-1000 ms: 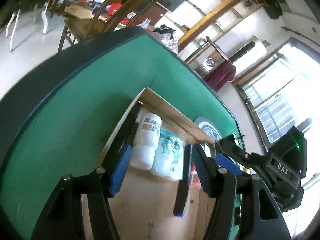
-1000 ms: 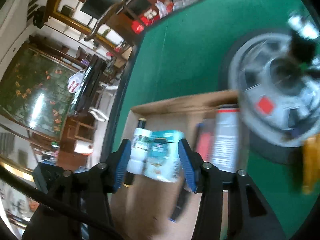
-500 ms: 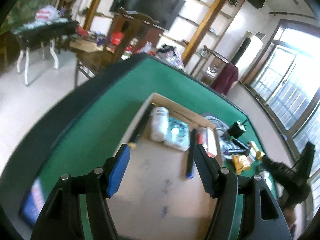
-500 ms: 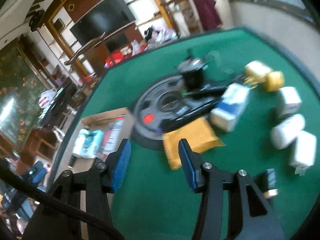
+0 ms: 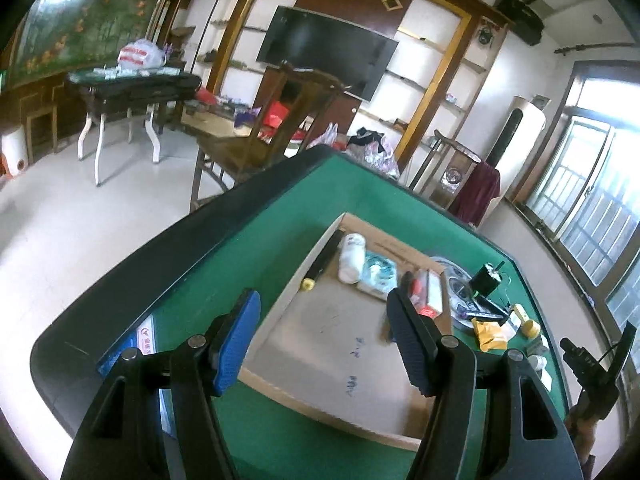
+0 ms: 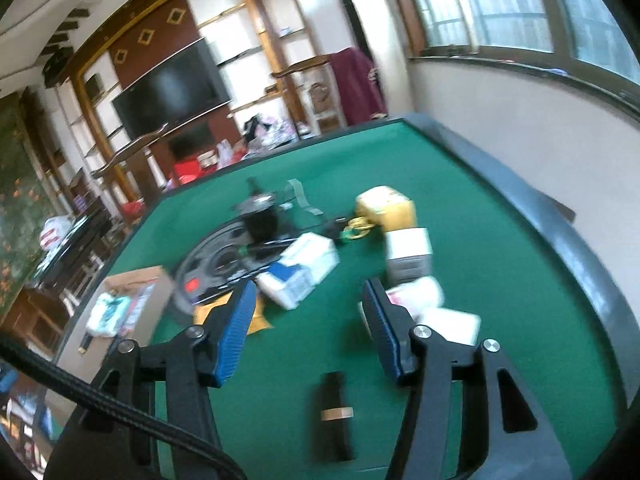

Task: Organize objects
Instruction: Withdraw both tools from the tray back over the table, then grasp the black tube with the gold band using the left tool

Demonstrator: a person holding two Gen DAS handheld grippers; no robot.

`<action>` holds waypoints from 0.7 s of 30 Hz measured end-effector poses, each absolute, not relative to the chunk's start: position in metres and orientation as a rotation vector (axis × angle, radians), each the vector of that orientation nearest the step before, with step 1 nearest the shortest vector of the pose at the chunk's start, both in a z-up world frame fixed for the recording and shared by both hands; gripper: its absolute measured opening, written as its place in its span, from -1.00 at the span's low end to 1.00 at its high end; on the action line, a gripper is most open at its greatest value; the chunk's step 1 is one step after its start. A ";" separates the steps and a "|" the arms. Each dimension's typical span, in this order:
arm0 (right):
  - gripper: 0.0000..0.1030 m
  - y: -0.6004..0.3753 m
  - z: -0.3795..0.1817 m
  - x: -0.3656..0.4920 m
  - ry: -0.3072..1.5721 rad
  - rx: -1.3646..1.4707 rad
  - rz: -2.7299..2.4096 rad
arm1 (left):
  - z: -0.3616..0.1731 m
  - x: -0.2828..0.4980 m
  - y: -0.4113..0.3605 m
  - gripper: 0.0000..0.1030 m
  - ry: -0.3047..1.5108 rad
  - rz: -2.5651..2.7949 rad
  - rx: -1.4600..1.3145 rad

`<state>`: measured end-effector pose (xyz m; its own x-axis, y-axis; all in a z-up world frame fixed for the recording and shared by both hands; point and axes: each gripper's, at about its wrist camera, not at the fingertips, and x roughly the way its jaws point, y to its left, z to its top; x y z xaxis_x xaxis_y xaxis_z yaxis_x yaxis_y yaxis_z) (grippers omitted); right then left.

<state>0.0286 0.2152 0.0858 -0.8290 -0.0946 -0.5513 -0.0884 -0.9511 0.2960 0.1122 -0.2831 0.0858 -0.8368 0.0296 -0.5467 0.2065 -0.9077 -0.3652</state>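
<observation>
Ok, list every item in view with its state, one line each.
left gripper: open, empty, above the box
right gripper: open, empty
cardboard box: open-topped, partly filled
white bottle: lying down in the box
black tube: lying flat on the felt
yellow box: on the felt, outside the box

Right gripper point(image 6: 306, 330): jaws apart, nothing btwn, above green table point(image 6: 460, 208). Ref: black disc point(image 6: 224, 260). White-blue box point(image 6: 298, 274) just right of disc; cardboard box point(image 6: 132, 300) left; black stick point(image 6: 334, 416) nearer camera.
</observation>
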 end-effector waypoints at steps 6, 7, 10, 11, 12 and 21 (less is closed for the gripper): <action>0.04 0.250 0.072 0.031 -0.639 0.908 -2.949 | 0.093 0.108 -0.251 0.17 0.582 -2.880 0.879; 0.04 0.253 0.072 0.030 -0.665 0.905 -2.937 | 0.093 0.106 -0.246 0.17 0.582 -2.884 0.888; 0.05 0.260 0.072 0.034 -0.704 0.878 -2.934 | 0.092 0.102 -0.231 0.17 0.574 -2.903 0.917; 0.06 0.260 0.073 0.035 -0.703 0.874 -2.934 | 0.092 0.100 -0.224 0.17 0.565 -2.911 0.928; 0.11 0.260 0.073 0.036 -0.702 0.874 -2.933 | 0.092 0.100 -0.217 0.17 0.560 -2.919 0.938; 0.15 0.263 0.068 0.035 -0.724 0.922 -2.942 | 0.085 0.087 -0.147 0.17 0.415 -3.047 1.097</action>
